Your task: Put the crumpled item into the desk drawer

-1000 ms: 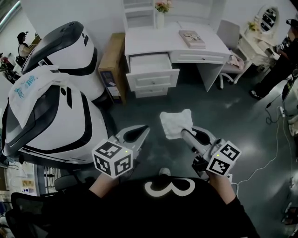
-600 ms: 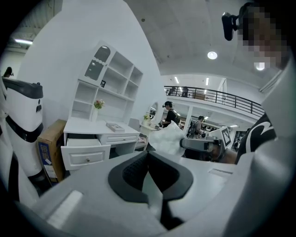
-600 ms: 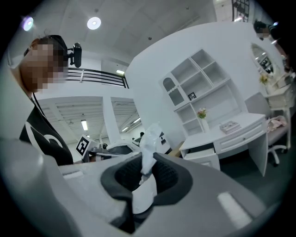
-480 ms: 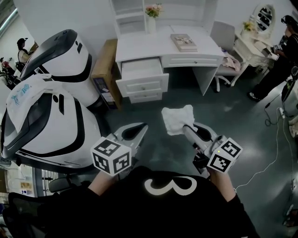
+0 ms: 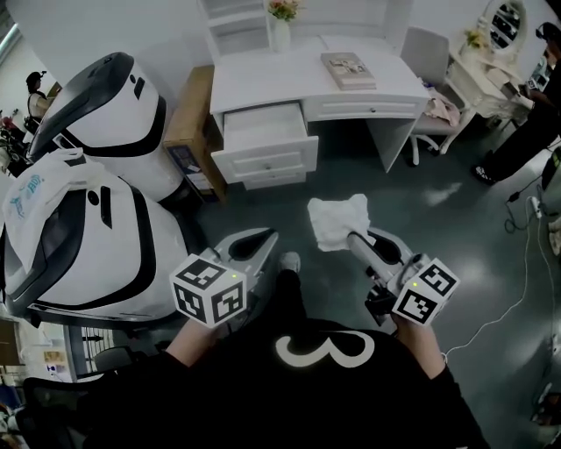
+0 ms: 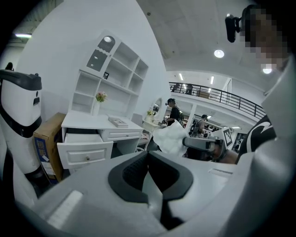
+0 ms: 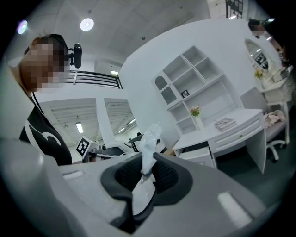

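The crumpled item (image 5: 337, 219) is a white wad of plastic or paper, pinched at its lower edge by my right gripper (image 5: 355, 237), which is shut on it above the dark floor. In the right gripper view the crumpled item (image 7: 148, 144) sticks up from between the pads. My left gripper (image 5: 263, 243) hangs level with it to the left, shut and holding nothing. The white desk (image 5: 263, 79) stands ahead, its top drawer (image 5: 267, 156) pulled out and open. The left gripper view also shows that drawer (image 6: 85, 150) open and the crumpled item (image 6: 170, 138) off to the right.
Two large white-and-black machines (image 5: 96, 237) fill the left side. A cardboard box (image 5: 188, 123) stands beside the desk. A book (image 5: 348, 70) and a flower vase (image 5: 279, 22) sit on the desk top. A white chair (image 5: 429, 79) and a person (image 5: 535, 123) are on the right. A cable (image 5: 508, 289) crosses the floor.
The desk has shifted slightly down and left in the head view, and a shoe now shows between the grippers. Both grippers keep their pose, the right one still gripping the wad.
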{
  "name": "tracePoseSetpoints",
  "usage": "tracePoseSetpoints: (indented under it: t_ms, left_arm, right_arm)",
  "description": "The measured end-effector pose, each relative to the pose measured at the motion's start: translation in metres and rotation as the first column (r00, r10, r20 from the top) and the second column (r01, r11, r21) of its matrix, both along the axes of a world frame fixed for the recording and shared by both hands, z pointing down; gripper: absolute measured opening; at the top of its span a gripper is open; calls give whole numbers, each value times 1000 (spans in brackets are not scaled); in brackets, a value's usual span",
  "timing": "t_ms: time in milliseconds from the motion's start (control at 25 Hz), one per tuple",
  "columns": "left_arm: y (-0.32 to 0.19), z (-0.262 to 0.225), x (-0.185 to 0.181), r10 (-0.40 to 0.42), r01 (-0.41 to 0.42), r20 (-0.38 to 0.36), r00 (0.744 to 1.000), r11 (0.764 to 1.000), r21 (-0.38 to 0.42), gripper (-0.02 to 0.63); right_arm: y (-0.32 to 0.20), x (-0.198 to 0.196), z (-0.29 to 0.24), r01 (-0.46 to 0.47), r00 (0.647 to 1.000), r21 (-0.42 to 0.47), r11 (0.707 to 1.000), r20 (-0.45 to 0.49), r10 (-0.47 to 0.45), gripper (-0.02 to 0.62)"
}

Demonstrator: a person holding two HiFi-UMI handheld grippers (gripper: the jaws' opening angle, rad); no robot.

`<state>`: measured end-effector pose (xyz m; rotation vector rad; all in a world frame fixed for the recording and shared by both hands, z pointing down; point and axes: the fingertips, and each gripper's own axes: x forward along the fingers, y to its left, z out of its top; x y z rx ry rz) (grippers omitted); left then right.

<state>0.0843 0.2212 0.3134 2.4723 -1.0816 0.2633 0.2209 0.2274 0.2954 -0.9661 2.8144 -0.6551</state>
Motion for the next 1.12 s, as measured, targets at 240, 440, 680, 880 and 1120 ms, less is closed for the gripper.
tracePoseSetpoints:
  t_ms: [240,440,680,880,1120]
  left_arm:
    - [-90,22,-10,0,0,-12,1000,999,-44,9]
    - [-185,36,-26,7,-8,-14,1000,996,-83,9]
    - [-286,48,-60,4,-5,-4,1000,995,-102,9]
    - [-342,59,-89,-26,27,11,1000,993,-111,9]
    - [-376,68,-116,-77,78,8,997,990,-120,9]
  right_arm:
    - [-85,-10,22,-9,1000,-46,999,-27,8,54]
    - [-180,-30,33,-7,998,-81,997,-55,2,54]
    - [-284,-68,46,13,995,-127,992,-95,-26,54]
    - [-350,-98,53,39,991,-143,989,-118,-56,55]
    - [-384,-124,57,84,985,-137,987,-140,-104,55]
